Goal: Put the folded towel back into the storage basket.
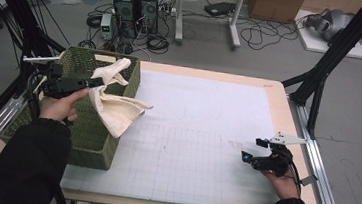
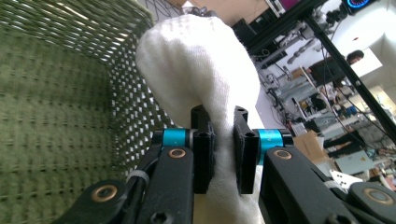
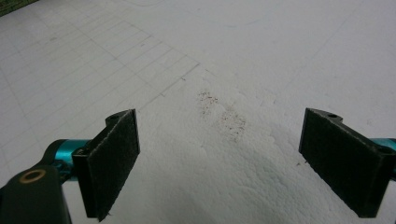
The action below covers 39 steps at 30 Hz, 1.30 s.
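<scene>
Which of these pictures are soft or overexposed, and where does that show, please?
High view: evenly lit, slightly soft; the cream cloth over the green woven basket stays readable. Left gripper view: the cloth is nearly blown out and the basket weave smeared. Right gripper view: the black pads are sharp, the white mat bright.

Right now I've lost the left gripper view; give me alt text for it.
The left gripper has its two black fingers shut on a fold of white cloth, which bulges up above them. A green woven basket wall stands close behind on the left, and a cluttered workshop lies blurred to the right.
</scene>
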### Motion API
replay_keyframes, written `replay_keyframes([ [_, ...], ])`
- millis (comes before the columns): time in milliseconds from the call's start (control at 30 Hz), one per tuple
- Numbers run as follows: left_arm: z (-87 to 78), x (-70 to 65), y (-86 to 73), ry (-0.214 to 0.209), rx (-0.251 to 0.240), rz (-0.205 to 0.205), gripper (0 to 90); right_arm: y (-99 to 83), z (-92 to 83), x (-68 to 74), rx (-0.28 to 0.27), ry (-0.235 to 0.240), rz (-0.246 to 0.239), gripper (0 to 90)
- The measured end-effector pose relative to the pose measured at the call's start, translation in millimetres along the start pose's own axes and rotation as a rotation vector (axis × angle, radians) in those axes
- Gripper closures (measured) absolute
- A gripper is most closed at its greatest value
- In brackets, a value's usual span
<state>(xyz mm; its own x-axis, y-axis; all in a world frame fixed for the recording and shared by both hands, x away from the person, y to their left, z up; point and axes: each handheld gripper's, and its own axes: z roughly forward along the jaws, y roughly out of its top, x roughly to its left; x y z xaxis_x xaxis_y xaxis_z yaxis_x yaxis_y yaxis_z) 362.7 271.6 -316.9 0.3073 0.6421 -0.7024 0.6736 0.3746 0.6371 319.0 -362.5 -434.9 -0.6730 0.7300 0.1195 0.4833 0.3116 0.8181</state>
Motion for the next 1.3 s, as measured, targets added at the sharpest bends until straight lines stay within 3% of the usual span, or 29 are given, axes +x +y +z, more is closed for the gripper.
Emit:
replay_keyframes([
  [333,-17.9,16.0,3.6,0.040,-0.005,-0.018,81.3,-0.3,1.2,-0.1,0.007,-0.002,0.002,11.5],
  [633,-31.6,21.0,10.1,0.085,0.014,0.003,81.3,-0.4,1.8,0.1,0.013,-0.003,0.004,11.6],
  [767,-35.9,19.6,12.7,0.152,0.065,0.041,81.3,-0.5,2.5,-0.1,0.014,-0.003,-0.002,11.6],
  [900,-33.0,18.5,13.4,0.241,0.147,0.096,81.3,-0.3,2.7,0.6,0.017,-0.002,-0.001,11.6],
  [1100,-23.6,20.7,12.8,0.269,0.189,0.109,81.2,-0.4,3.3,0.3,0.018,-0.001,0.000,11.5],
  [1167,-14.4,22.9,11.7,0.283,0.215,0.115,81.3,-0.4,3.6,0.4,0.019,-0.002,-0.005,11.6],
  [1300,5.4,29.1,8.2,0.287,0.219,0.110,81.2,-0.3,3.6,0.7,0.018,0.001,-0.004,11.6],
])
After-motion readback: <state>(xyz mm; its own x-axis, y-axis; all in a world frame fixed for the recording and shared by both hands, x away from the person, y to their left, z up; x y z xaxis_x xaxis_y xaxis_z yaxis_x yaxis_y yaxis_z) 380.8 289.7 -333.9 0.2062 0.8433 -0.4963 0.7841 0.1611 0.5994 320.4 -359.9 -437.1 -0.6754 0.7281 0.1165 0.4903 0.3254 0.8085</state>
